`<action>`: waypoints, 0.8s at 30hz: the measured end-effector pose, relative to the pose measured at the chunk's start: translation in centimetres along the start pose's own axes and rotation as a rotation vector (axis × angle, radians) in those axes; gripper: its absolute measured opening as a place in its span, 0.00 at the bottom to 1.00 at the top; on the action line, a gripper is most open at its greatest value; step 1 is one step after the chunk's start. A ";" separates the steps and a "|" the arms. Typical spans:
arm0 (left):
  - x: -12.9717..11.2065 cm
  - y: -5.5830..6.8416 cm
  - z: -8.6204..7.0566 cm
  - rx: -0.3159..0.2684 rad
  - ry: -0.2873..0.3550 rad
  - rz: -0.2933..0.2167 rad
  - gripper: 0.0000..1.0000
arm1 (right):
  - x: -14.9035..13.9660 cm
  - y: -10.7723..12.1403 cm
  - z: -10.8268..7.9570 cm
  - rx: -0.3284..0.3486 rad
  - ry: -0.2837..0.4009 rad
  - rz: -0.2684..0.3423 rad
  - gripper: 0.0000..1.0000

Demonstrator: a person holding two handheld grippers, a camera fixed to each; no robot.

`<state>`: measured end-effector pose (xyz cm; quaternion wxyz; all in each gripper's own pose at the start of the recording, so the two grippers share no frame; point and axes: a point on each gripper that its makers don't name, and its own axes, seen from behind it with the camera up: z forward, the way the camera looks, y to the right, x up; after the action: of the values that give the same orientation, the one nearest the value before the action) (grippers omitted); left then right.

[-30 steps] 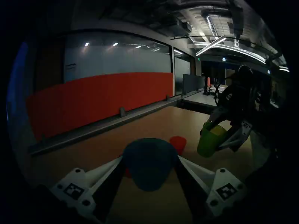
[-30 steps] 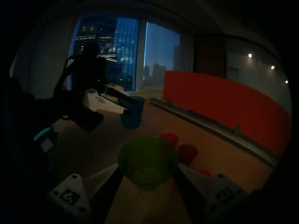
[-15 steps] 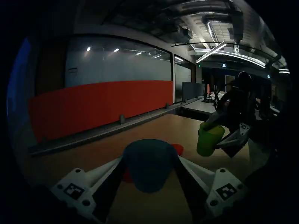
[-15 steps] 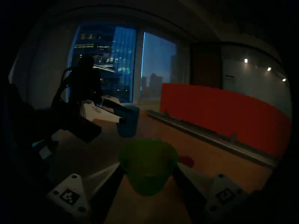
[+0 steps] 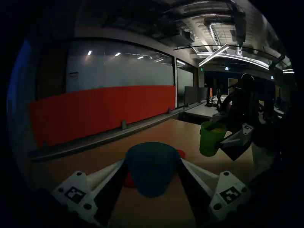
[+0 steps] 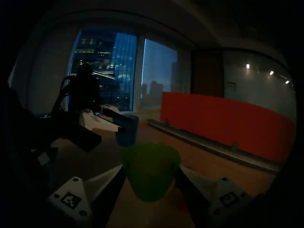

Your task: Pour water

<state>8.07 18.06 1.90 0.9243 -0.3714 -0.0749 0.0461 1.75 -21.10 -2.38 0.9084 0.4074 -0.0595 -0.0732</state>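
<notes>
The left gripper [image 5: 152, 164] grips the blue cup [image 5: 152, 176], the right gripper [image 6: 150, 167] the green cup [image 5: 209, 140] at 3 o'clock. Bring the rims close, then tilt slowly

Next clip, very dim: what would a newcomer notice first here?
A blue cup sits clamped in the left gripper, low and central in the left gripper view. A green cup is held the same way in the right gripper. Behind them, a bright red panel runs along the far edge of the wooden table.
</notes>
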 end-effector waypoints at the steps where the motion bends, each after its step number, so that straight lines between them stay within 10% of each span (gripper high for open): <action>1: 0.0 0.0 0.0 0.000 0.001 0.000 0.86 | 0.0 0.0 0.0 0.000 0.001 0.000 0.99; 24: 2.4 0.9 -0.7 -0.003 0.064 0.069 0.86 | 0.4 -0.1 0.0 0.015 0.021 0.014 0.99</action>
<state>10.52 18.52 1.04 0.9234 -0.3766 -0.0326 0.0662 2.15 -21.24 -2.47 0.9063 0.4145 -0.0535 -0.0622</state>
